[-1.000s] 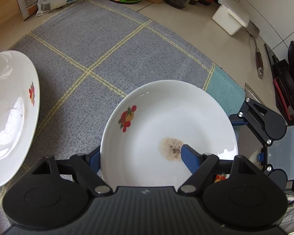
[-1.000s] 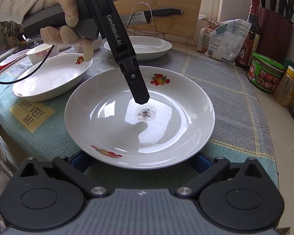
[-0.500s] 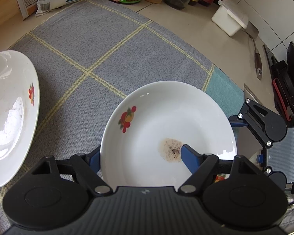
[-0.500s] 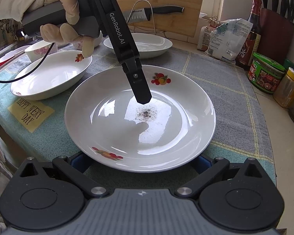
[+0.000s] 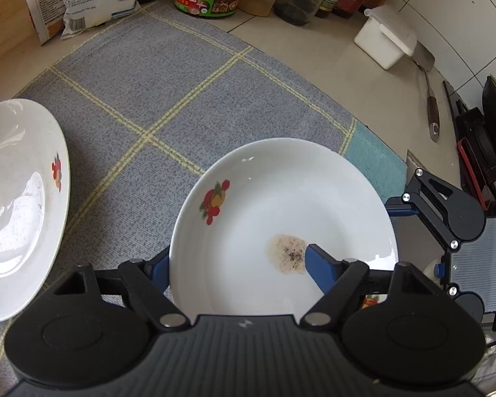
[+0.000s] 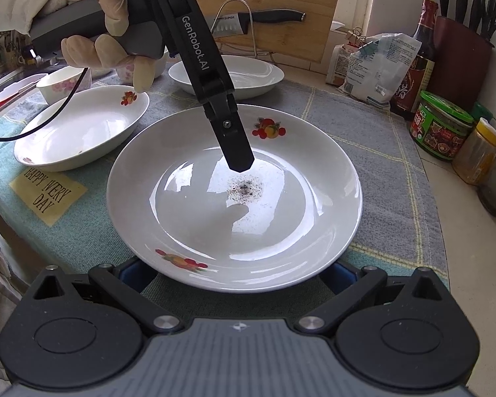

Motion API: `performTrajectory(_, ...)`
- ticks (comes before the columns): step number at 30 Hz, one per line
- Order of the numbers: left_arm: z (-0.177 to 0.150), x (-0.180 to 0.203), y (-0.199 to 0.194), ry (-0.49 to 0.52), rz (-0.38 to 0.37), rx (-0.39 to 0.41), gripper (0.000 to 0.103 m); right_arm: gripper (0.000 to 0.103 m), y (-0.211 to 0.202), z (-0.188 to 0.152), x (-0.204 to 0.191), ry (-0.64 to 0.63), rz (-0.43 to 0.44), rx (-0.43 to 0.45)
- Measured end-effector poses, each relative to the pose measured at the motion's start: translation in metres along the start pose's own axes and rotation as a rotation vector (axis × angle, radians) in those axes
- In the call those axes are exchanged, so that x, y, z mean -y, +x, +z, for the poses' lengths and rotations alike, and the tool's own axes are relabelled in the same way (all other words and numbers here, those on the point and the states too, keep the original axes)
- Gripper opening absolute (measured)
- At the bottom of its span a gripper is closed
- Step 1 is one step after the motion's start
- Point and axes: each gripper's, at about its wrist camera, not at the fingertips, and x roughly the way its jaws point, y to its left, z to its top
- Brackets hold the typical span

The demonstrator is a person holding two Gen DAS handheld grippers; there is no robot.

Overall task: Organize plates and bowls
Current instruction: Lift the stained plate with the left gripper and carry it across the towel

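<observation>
Left hand-held gripper [image 5: 234, 259] is straddling the plate [image 5: 281, 198] rim, half open, not pinching. Right hand-held gripper [image 6: 235, 273] is sitting wide, fingers under the rim at the desk [image 6: 463, 264] front edge.

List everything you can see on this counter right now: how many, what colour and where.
soiled plate: one, white, centre of cloth
oval dish: one, white, left of it
back plate: one, white, behind it
small bowl: one, white with pink flowers, far left
cloth: one, grey with yellow lines, under the dishes
note: one, yellow, front left
green-lidded jar: one, right side
packets: two, mostly white, back right
knife: one, black handle, back rack
gloved hand: one, pale, holding left tongs
left tongs: black, blue pads, open, one finger over soiled plate
right tongs: black, blue pads, flanking its near rim
</observation>
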Motion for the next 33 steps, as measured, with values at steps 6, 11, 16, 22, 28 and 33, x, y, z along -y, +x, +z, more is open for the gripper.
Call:
performTrajectory(6, 0.016, 0.0, -0.002, -0.012, 0.002, 0.021, 0.08, 0.103, -0.003, 0.008, 0.012, -0.01, -0.004, 0.006)
performTrajectory(11, 0.04, -0.001, -0.004, -0.004, 0.012, 0.046, 0.08, 0.103, 0.0, 0.015, 0.029, -0.008, -0.008, 0.011)
performTrajectory(16, 0.067, -0.006, -0.002, 0.004, 0.021, 0.063, 0.08, 0.103, 0.006, 0.022, 0.05, -0.01, -0.016, 0.012)
performTrajectory(22, 0.093, -0.011, 0.009, 0.002, 0.032, 0.071, 0.08, 0.103, 0.017, 0.031, 0.075, -0.009, -0.013, 0.014)
performTrajectory(28, 0.112, -0.019, 0.021, -0.004, 0.04, 0.07, 0.08, 0.103, 0.028, 0.038, 0.097, -0.007, -0.004, 0.011)
performTrajectory(33, 0.127, -0.026, 0.029, -0.001, 0.041, 0.069, 0.08, 0.103, 0.036, 0.041, 0.11, 0.003, -0.007, 0.002)
